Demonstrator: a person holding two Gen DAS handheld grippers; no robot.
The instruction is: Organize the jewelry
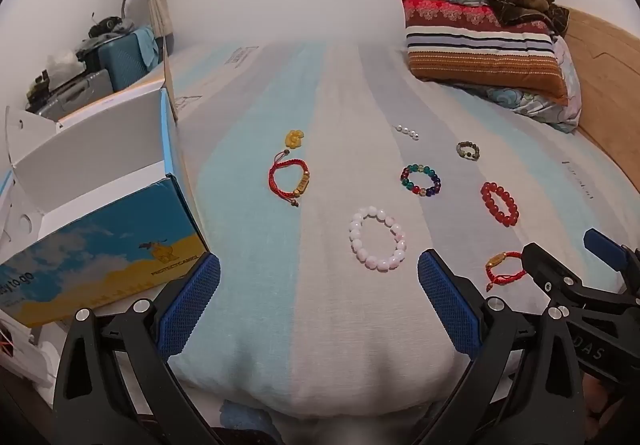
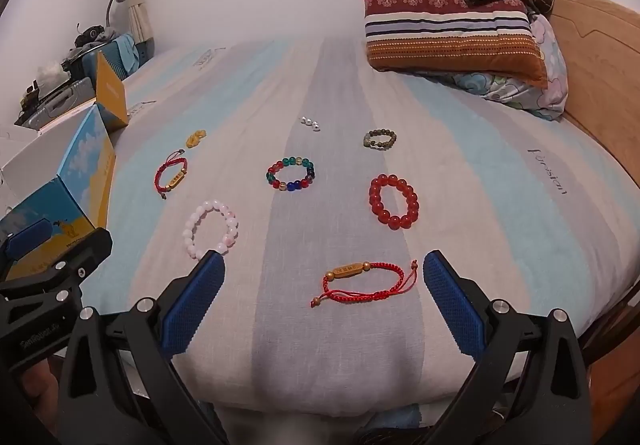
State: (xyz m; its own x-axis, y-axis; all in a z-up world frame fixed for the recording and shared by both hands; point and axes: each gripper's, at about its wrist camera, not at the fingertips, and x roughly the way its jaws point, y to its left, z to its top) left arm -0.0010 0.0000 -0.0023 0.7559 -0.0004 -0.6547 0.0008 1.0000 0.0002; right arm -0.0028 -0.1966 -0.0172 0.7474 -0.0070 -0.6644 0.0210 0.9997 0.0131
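Several bracelets lie spread on the striped bedsheet (image 1: 312,325). A pink bead bracelet (image 1: 356,241) (image 2: 230,229) lies just ahead of my left gripper (image 1: 320,285), which is open and empty. A red cord bracelet with a gold tube (image 2: 347,269) (image 1: 495,260) lies between the open fingers of my right gripper (image 2: 324,285), untouched. Farther off lie another red cord bracelet (image 1: 272,177), a multicolour bead bracelet (image 2: 272,177), a red bead bracelet (image 2: 376,201), an olive bead bracelet (image 2: 368,141), a short pearl strand (image 2: 311,123) and a yellow charm (image 1: 294,139).
An open blue and yellow box (image 1: 100,257) stands at the bed's left edge. Stacked pillows (image 2: 452,41) and a brown blanket fill the far right, against a wooden headboard (image 2: 592,45). A suitcase, a lamp and clutter stand beyond the left edge.
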